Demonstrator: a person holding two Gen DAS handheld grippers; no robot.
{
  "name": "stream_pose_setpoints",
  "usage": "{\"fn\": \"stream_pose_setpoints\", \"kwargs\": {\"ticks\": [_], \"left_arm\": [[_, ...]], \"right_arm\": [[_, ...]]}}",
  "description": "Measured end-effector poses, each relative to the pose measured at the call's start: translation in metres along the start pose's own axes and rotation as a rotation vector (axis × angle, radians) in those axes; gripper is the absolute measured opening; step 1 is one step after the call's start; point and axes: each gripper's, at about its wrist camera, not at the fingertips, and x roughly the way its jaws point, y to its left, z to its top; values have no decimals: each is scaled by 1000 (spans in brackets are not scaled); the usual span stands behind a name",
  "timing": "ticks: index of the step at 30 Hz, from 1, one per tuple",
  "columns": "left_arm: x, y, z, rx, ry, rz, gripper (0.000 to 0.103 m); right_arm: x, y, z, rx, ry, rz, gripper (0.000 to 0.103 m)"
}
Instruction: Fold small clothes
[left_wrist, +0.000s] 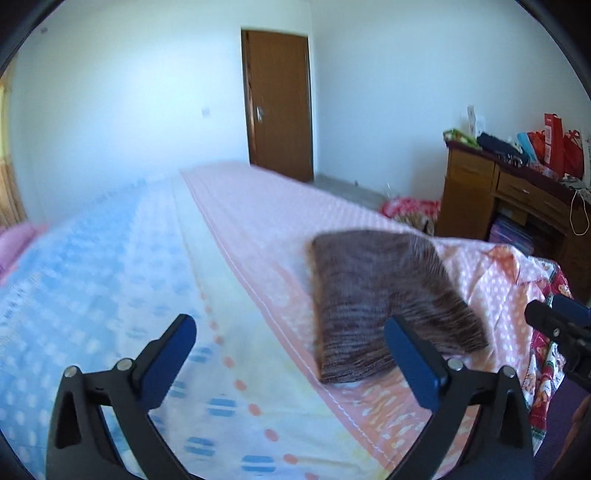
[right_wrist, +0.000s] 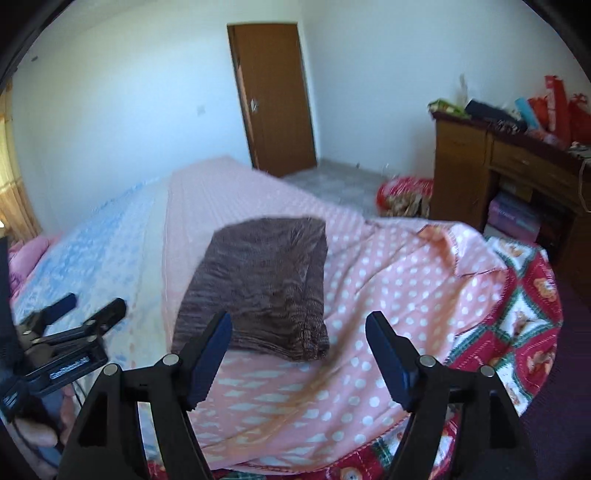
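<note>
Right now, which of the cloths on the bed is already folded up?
The brown knit garment, a neat thick rectangle lying on the pink polka-dot sheet. The sheet and the red patchwork quilt lie spread out.

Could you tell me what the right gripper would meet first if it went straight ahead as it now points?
Probably the folded brown knit garment on the pink blanket; the open right gripper points at its near edge, though depth is uncertain.

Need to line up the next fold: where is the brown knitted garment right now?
The brown garment lies folded on the pink sheet, ahead of both open grippers, touching neither: centre-left in the right wrist view, right of centre in the left.
</note>
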Motion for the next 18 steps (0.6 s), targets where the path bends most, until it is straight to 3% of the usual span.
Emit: {"fn": "stream_pose_setpoints", "kwargs": {"ticks": [6, 10, 18], "left_arm": [[-34, -3, 5, -31, -29, -24, 103], [-49, -10, 5, 7, -45, 7, 103], [-80, -16, 2, 10, -64, 0, 103]], "right_arm": [[-44, -10, 7, 22, -84, -34, 75], [-67, -13, 12, 29, -148, -57, 76], [-97, -3, 23, 44, -216, -8, 76]]}}
